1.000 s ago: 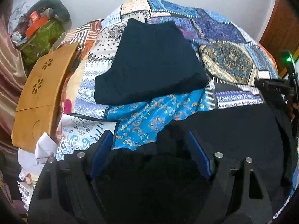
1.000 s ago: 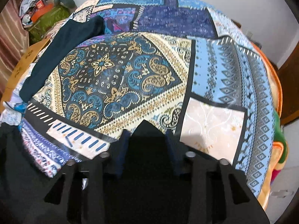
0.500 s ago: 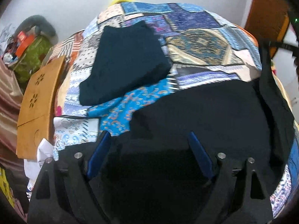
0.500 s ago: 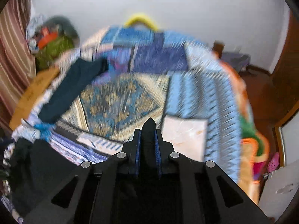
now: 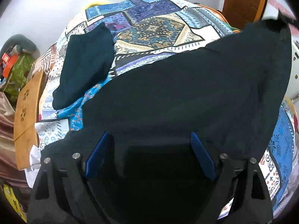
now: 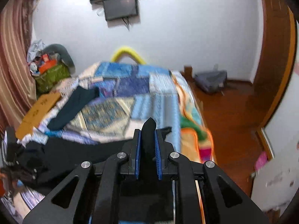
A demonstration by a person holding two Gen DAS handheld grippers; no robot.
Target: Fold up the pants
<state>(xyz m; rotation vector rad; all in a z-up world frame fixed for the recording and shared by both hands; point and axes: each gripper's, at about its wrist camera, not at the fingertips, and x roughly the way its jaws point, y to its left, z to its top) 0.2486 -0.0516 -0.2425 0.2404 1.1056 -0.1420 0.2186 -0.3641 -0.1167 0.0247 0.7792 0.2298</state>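
Black pants (image 5: 186, 93) hang stretched in the air above a patchwork bed cover (image 5: 155, 29). My left gripper (image 5: 149, 143) has its blue pads wide apart, with black cloth bunched between and over them; whether it grips is unclear. My right gripper (image 6: 147, 140) is shut on a fold of the pants (image 6: 148, 130), which sticks up between its blue pads. It holds that corner high at the bed's right side, and the cloth runs down-left (image 6: 74, 149) from it. A folded dark garment (image 5: 84, 63) lies on the cover to the left.
A wooden lap tray (image 5: 26, 104) lies at the bed's left edge. A green bag with clutter (image 6: 50, 74) stands in the far left corner by a curtain. A wooden floor (image 6: 233, 115) and a door frame (image 6: 276, 56) are to the right. A screen (image 6: 119, 1) hangs on the wall.
My right gripper has closed on the pants and lifted them high, tilting up toward the wall. The pants now spread across the left wrist view, rising toward the right.
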